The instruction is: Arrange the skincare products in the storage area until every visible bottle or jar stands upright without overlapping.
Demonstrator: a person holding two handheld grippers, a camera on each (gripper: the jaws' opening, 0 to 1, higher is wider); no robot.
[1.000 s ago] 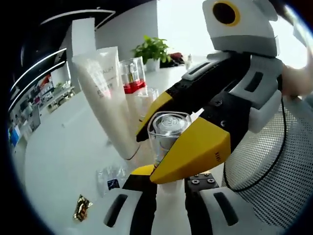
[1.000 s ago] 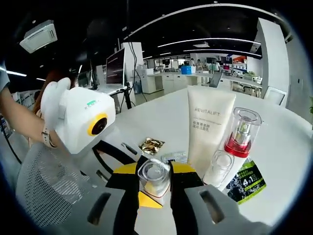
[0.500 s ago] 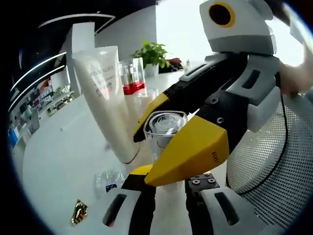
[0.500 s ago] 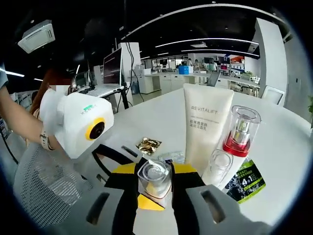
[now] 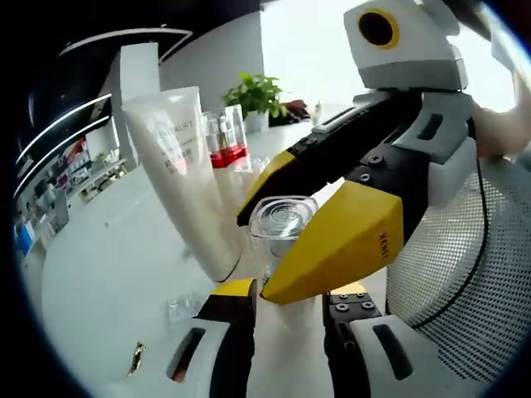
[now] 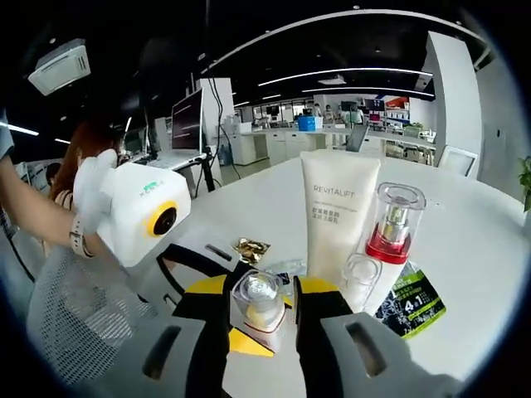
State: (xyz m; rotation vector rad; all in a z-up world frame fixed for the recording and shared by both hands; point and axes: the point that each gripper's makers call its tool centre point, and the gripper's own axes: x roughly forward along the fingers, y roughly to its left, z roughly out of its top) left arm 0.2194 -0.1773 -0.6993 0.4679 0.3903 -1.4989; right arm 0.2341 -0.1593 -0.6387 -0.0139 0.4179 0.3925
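Note:
A small clear-capped bottle (image 5: 280, 225) (image 6: 259, 298) is upright between the yellow-tipped jaws of my right gripper (image 5: 259, 253) (image 6: 263, 290), which is shut on it. My left gripper (image 5: 289, 290) sits just below, jaws apart on either side of the bottle's base; one yellow tip of the left gripper (image 6: 242, 342) pokes out under the bottle. On the white table (image 5: 99, 240) a white Revitalift tube (image 5: 178, 166) (image 6: 336, 211) stands upright. Beside it stand a clear bottle with a red base (image 5: 222, 137) (image 6: 390, 225) and a small clear bottle (image 6: 358, 280).
A gold foil sachet (image 6: 247, 247) (image 5: 135, 358), a clear sachet (image 5: 184, 308) and a green-black leaflet (image 6: 412, 303) lie on the table. A mesh chair back (image 5: 465, 274) (image 6: 75, 323) is close beside the grippers. A potted plant (image 5: 257, 87) stands at the far edge.
My left gripper's own jaws have spread a little wider. The right gripper still holds the clear-capped bottle, which has barely moved.

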